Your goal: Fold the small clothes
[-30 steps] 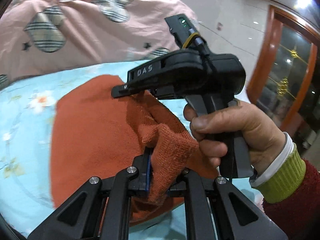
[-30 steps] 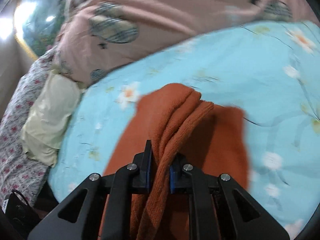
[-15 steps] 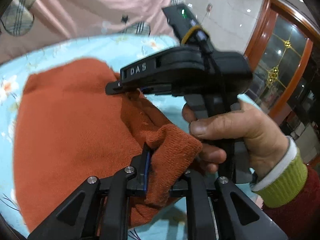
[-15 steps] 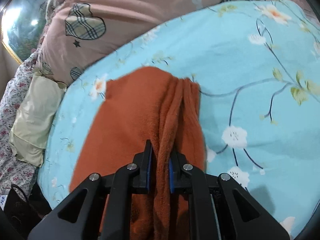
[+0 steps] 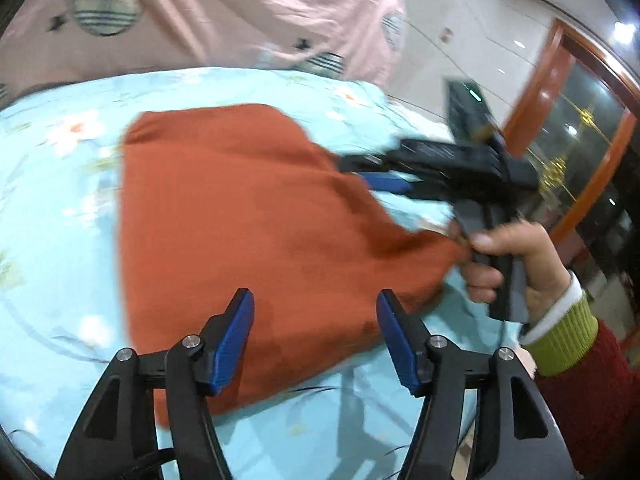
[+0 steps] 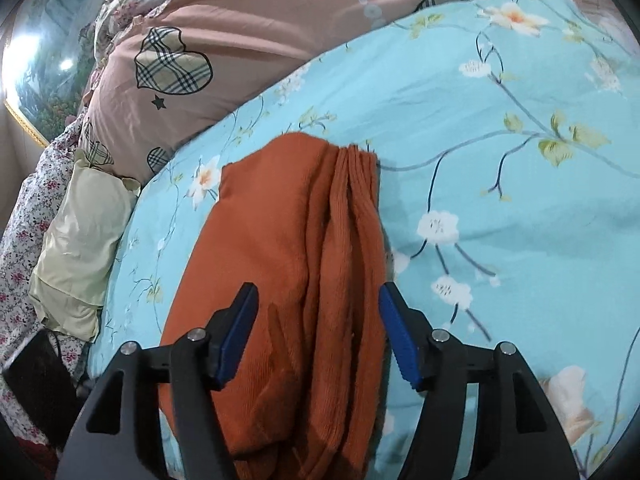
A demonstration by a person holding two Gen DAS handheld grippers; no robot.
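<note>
A: How do the two tools stand?

B: The left gripper (image 5: pixel 316 336) has its blue pads (image 5: pixel 234 340) spread wide, nothing between them; the orange knit garment (image 5: pixel 248 216) lies under and beyond them. The right gripper (image 6: pixel 318 334) is spread just as wide, its pads either side of a bunched ridge of the same orange knit garment (image 6: pixel 304 280). I cannot tell whether they touch it.

A: And the garment itself?

B: Lying on the light blue floral bedspread (image 6: pixel 500 168), with ribbed folds along its right side in the right wrist view.

A: Anything close to it?

B: In the left wrist view the right gripper (image 5: pixel 384 178) shows, blurred, at the garment's right edge, held by the right hand (image 5: pixel 508 268) in a green cuff (image 5: pixel 564 340).

A: Any writing?

B: None legible; the tool is too blurred.

A: Farther out?

B: A pink quilt with plaid hearts (image 6: pixel 240 40) behind the bedspread, a pale yellow pillow (image 6: pixel 80 240) at its left, and a wooden-framed glass door (image 5: pixel 580 152).
</note>
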